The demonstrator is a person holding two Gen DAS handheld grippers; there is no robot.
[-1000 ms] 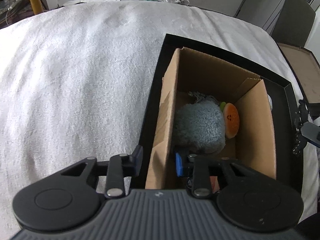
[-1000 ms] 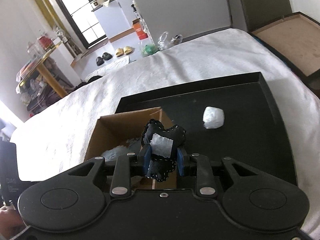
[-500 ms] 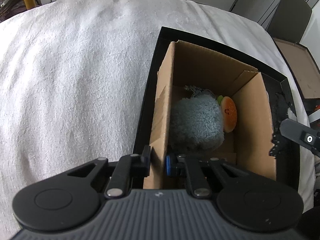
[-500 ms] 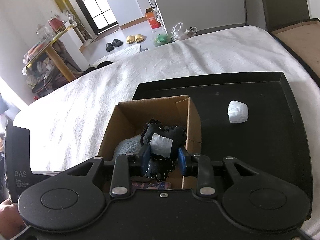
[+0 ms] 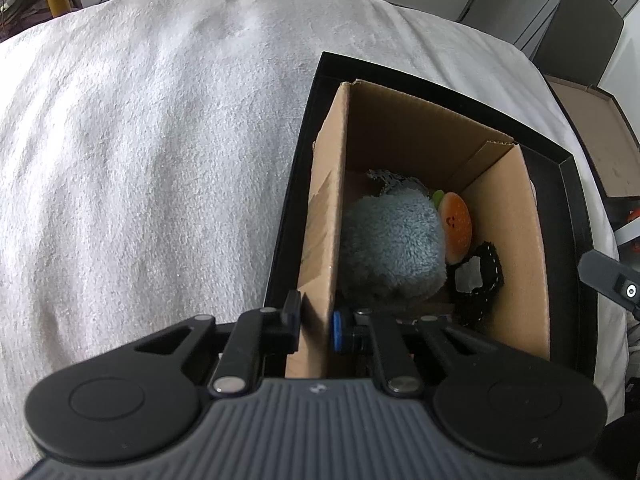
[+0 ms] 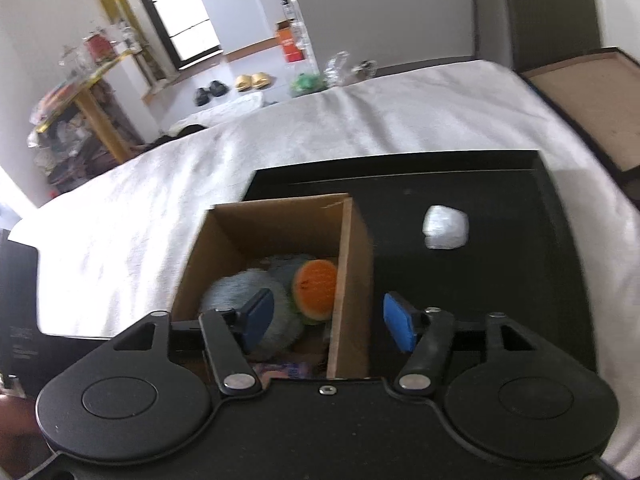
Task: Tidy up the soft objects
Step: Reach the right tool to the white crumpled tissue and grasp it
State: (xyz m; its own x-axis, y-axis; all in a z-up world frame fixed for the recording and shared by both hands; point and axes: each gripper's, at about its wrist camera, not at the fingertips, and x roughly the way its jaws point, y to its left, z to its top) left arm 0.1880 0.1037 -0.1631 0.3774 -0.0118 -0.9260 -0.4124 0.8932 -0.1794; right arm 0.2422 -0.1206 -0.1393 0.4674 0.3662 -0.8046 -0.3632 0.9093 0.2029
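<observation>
A cardboard box (image 5: 400,132) stands on the left of a black tray (image 5: 296,184). My left gripper (image 5: 316,320) is shut on the box's left wall. Inside lie a blue-grey fluffy plush (image 5: 392,240), an orange burger plush (image 5: 456,228) and a black stitched toy (image 5: 478,280) with a white patch. My right gripper (image 6: 328,322) hovers over the box (image 6: 280,216) with its jaws opening. Its blue pads hold nothing, and the box's right wall lies below between them. A white soft lump (image 6: 446,226) rests on the tray (image 6: 500,288) to the right of the box.
The tray sits on a surface covered with a white towel (image 5: 160,160). A brown board (image 6: 592,104) lies off the far right. Slippers (image 6: 252,80) and clutter are on the floor beyond. A dark object (image 6: 20,304) stands at the left edge.
My right gripper opened and let go of the black stitched toy, which now lies in the box. My left gripper closed on the box's left wall.
</observation>
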